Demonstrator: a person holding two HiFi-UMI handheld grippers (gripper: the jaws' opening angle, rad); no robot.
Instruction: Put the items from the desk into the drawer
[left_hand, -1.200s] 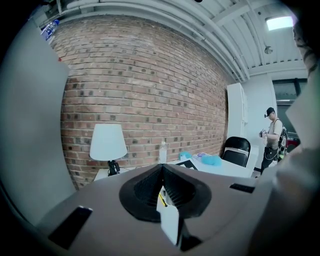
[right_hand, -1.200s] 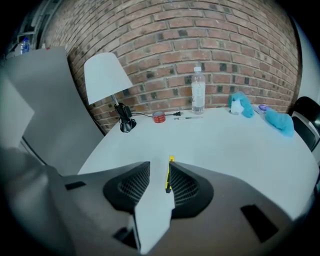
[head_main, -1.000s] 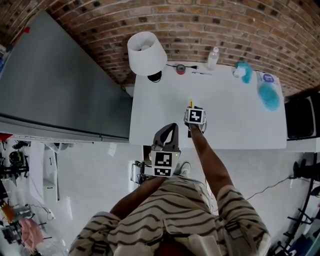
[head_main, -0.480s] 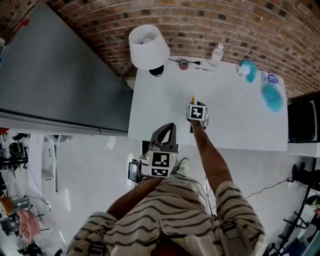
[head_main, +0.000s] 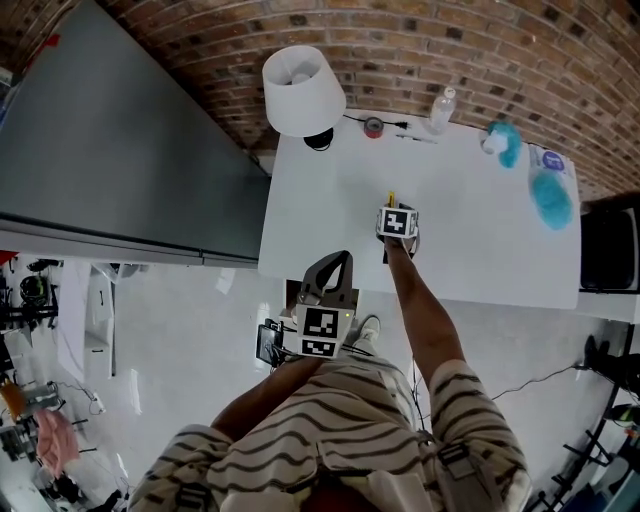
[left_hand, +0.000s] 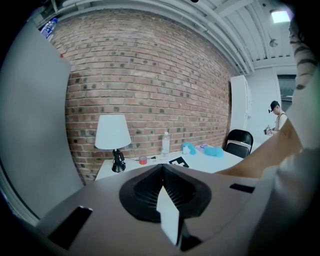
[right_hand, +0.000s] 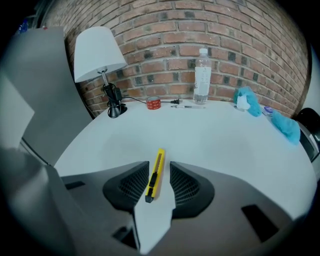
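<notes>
Yellow box cutter (right_hand: 154, 175) lies flat on the white desk (head_main: 480, 240), on my side of the lamp (head_main: 303, 90) and to its right, lengthways between the jaws of my right gripper (right_hand: 159, 166). Those jaws have just been opening and stand wide, one on each side of the cutter. Neither pad presses it, though it sits a little closer to the left one. Only the right gripper view shows this. From the head view the marker cube hides all but the cutter's yellow tip, which points toward the brick wall.

My left gripper (left_hand: 162, 167) has its jaws closed together on nothing. Its own view looks across the desk top toward the lamp. The head view alone shows that it hangs off the desk, beyond the near edge, nearer to me than the lamp.

To the right of the lamp along the wall, the right gripper view shows a red tape roll (right_hand: 153, 103), a pen (right_hand: 182, 106), a clear bottle (right_hand: 202, 82) and blue cloths (right_hand: 287, 127). Open white surface lies all round the cutter, from the lamp out to the near edge. Left of the lamp a grey cabinet (head_main: 110, 170) closes off the desk's side. The left gripper view adds a black chair (left_hand: 240, 142) far right of the lamp.
</notes>
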